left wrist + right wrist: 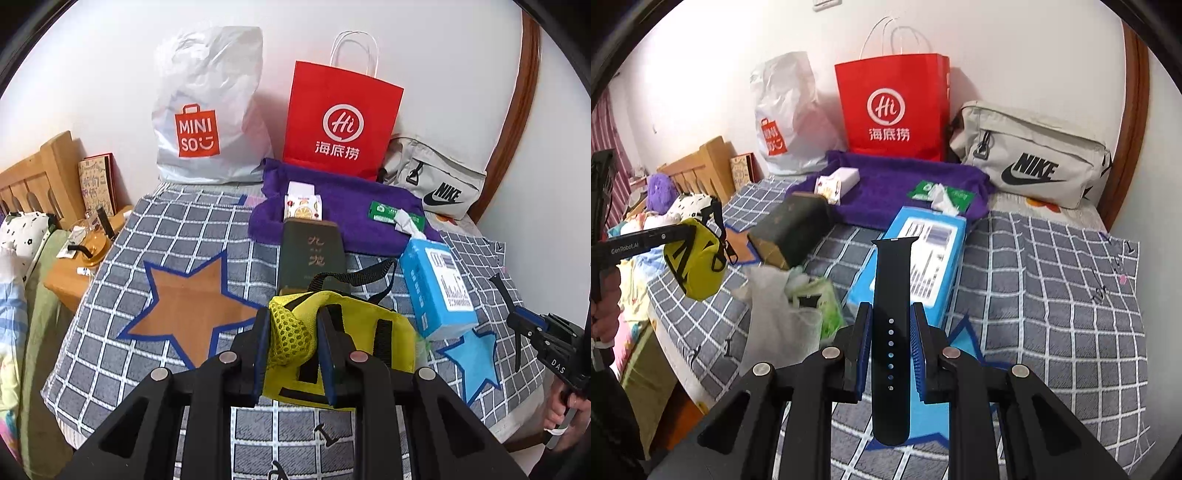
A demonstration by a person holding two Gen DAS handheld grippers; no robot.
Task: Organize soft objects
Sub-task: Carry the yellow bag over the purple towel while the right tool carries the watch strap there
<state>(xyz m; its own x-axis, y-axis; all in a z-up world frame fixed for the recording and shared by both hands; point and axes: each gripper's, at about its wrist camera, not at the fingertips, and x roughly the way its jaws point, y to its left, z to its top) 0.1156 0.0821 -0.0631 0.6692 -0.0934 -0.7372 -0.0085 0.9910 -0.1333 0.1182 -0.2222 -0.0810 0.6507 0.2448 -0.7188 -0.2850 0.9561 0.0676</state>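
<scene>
Left wrist: left gripper point(291, 347) clamps yellow pouch point(369, 332); right gripper point(891, 343) clamps watch strap point(892, 295).

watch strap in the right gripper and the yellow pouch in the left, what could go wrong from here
1. The right gripper holds the watch strap only by its edges. The smooth strap might slide or twist out.
2. The left gripper pinches just the mesh of the yellow pouch, so the pouch hangs and may swing; its black loop could snag the dark box or the blue tissue pack.
</scene>
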